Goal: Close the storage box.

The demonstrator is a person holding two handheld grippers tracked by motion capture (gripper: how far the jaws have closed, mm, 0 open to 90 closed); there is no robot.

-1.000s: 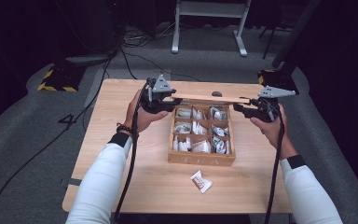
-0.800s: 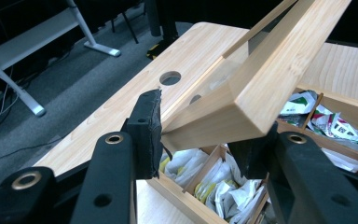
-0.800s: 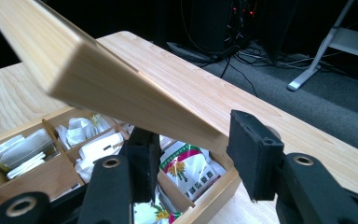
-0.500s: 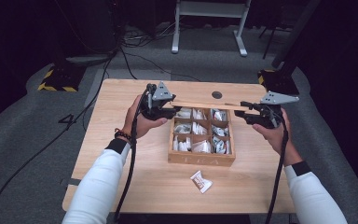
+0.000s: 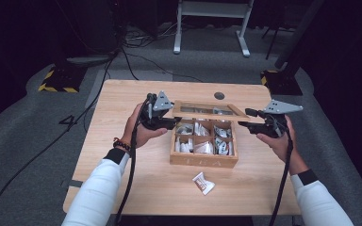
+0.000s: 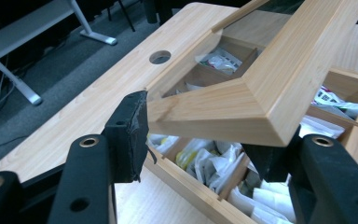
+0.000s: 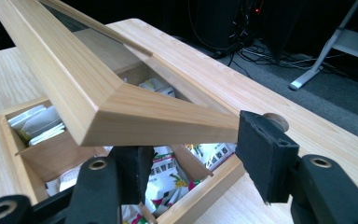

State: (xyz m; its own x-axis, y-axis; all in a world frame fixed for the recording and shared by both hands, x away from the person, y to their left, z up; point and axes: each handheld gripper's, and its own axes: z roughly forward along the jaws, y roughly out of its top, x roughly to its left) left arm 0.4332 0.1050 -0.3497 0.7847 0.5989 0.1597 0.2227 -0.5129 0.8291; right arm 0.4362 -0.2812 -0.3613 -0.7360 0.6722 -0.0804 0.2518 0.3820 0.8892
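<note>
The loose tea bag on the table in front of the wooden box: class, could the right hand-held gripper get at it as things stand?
Probably yes, but not at once. The tea bag lies alone on bare table with nothing over it. The right hand-held gripper, though, has the raised lid of the box between its jaws.

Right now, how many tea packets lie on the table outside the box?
1. A single packet lies on the table, in front of the box, toward the person. All other packets are inside the box compartments; the raised lid may hide some there.
</note>
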